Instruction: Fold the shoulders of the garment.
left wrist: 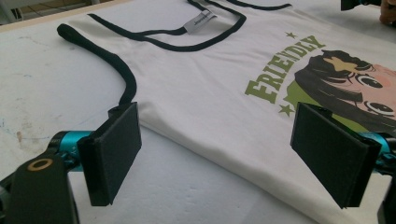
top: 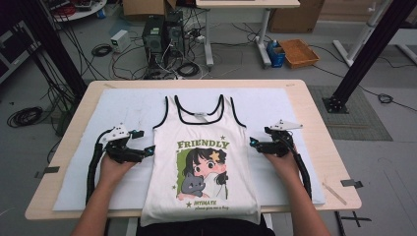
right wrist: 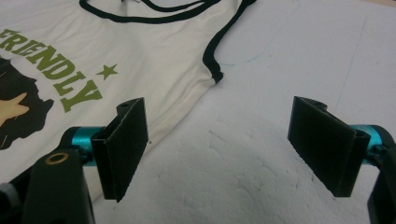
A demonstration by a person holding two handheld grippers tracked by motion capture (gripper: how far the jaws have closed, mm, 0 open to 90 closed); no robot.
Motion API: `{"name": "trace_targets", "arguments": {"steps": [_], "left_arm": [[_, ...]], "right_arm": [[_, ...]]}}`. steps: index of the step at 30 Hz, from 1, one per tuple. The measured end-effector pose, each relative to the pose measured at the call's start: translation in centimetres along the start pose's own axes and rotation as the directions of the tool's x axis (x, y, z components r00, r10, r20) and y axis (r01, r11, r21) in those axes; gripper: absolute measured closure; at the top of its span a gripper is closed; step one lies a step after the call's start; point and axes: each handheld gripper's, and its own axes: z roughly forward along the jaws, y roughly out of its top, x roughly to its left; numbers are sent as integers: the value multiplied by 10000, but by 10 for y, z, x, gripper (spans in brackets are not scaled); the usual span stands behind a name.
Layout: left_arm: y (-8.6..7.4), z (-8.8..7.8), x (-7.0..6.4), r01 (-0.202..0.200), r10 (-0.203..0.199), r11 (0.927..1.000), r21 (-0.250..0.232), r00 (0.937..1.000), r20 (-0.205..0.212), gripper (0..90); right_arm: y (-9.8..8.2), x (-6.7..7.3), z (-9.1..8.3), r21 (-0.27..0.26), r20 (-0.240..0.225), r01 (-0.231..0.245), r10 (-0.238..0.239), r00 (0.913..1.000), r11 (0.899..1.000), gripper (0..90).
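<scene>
A white tank top [top: 201, 157] with black trim and a green "FRIENDLY" cartoon print lies flat, face up, on the white mat [top: 275, 105]; its hem hangs over the table's near edge. My left gripper [top: 149, 151] rests at the shirt's left side edge, just below the armhole. In the left gripper view its jaws [left wrist: 215, 135] stand open over the tank top [left wrist: 201, 88], with that edge between them and untouched. My right gripper [top: 253, 143] sits at the shirt's right side, open. In the right gripper view [right wrist: 217, 123] the tank top [right wrist: 154, 56] reaches just under its left jaw, and bare mat lies between the pads.
The wooden table [top: 314, 128] frames the mat. Behind it on the floor are computer towers [top: 162, 37], tangled cables [top: 103, 49], an orange crate [top: 299, 52] and a blue box [top: 277, 54]. Black frame posts [top: 369, 49] stand at both sides.
</scene>
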Motion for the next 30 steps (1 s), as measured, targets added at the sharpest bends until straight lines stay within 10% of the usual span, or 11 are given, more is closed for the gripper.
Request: {"name": "trace_targets", "arguments": {"steps": [30], "left_arm": [[0, 0, 3, 380, -380, 9993, -61, 9992, -125, 163]], "right_arm": [[0, -1, 0, 3, -21, -140, 140, 9999, 9999, 205]]}}
